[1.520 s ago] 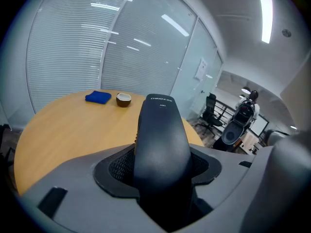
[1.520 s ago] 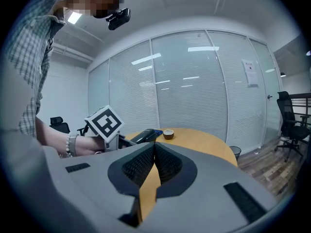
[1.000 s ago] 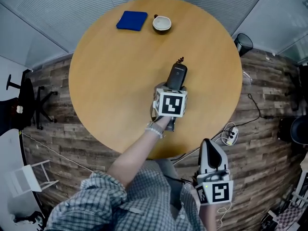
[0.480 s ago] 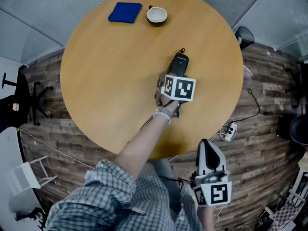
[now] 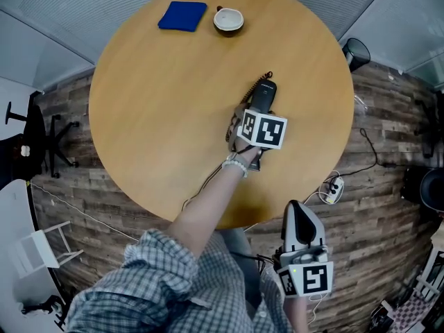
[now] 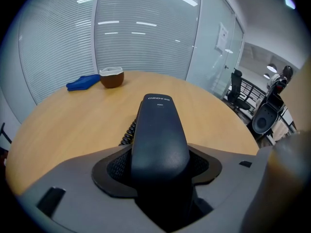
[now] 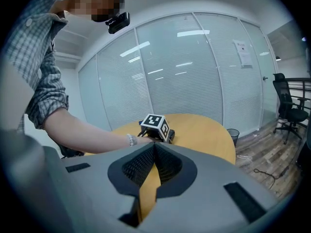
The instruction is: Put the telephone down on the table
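- The left gripper point(image 5: 259, 109) is clamped on the black telephone point(image 6: 158, 130) at its near end, one jaw on each side.
- The telephone points away over the round wooden counter point(image 5: 159, 103), right of centre (contact with the surface cannot be confirmed).
- A coiled cord point(image 6: 127, 130) hangs at the telephone's left side.
- The right gripper point(image 7: 154, 152) is off the counter's near edge, jaws together, nothing between them.
- A blue cloth point(image 5: 182, 16) and a bowl point(image 5: 228, 21) sit at the far edge.
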### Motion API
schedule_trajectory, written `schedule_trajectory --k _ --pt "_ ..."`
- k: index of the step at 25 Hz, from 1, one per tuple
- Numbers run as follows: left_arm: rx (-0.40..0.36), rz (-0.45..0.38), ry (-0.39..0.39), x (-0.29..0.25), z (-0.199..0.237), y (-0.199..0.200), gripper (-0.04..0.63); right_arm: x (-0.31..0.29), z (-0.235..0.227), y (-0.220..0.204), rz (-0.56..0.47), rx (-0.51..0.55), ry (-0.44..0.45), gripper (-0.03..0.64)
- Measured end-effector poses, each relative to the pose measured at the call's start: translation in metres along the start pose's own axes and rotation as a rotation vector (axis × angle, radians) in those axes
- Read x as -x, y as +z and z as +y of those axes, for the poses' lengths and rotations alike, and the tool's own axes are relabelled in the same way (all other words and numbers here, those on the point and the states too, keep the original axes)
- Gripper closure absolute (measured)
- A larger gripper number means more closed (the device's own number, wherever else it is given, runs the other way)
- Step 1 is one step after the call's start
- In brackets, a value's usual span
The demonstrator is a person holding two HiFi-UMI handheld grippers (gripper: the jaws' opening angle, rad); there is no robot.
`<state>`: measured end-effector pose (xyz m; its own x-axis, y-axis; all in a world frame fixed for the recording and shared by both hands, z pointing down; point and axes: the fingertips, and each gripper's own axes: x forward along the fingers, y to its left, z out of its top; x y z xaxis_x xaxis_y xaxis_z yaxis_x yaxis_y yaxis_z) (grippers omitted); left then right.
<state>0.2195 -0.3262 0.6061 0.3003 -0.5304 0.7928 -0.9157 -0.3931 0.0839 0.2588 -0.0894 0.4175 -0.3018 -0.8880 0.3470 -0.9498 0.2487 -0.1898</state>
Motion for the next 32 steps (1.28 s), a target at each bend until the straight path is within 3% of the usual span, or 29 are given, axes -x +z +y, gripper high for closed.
schedule_trajectory --k 6,10,17,21,23,26,30,32 --pt "-0.054 0.02 -0.083 0.004 -0.008 -0.001 0.284 0.0 0.003 0.005 -0.01 0.0 0.032 0.607" --pt "-0.085 0.0 -0.098 0.019 -0.006 -0.004 0.268 0.002 0.011 0.008 -0.021 0.003 0.042 0.607" --pt "-0.1 -0.144 -0.104 0.068 0.006 0.016 0.268 0.0 0.022 0.02 -0.048 0.021 0.055 0.607" --pt "-0.122 -0.252 -0.154 0.114 0.007 0.03 0.27 0.001 0.033 0.03 -0.077 0.033 0.051 0.607" --pt "-0.137 -0.316 -0.184 0.14 0.011 0.037 0.284 -0.004 0.041 0.036 -0.095 0.041 0.049 0.607" --pt "-0.161 -0.415 -0.212 0.185 0.02 0.047 0.389 -0.009 0.053 0.047 -0.126 0.056 0.045 0.607" --pt "-0.175 -0.512 -0.254 0.24 0.035 0.052 0.415 -0.014 0.068 0.064 -0.167 0.078 0.038 0.607" --pt "-0.196 -0.547 -0.249 0.263 0.046 0.05 0.475 -0.017 0.077 0.071 -0.181 0.087 0.048 0.607"
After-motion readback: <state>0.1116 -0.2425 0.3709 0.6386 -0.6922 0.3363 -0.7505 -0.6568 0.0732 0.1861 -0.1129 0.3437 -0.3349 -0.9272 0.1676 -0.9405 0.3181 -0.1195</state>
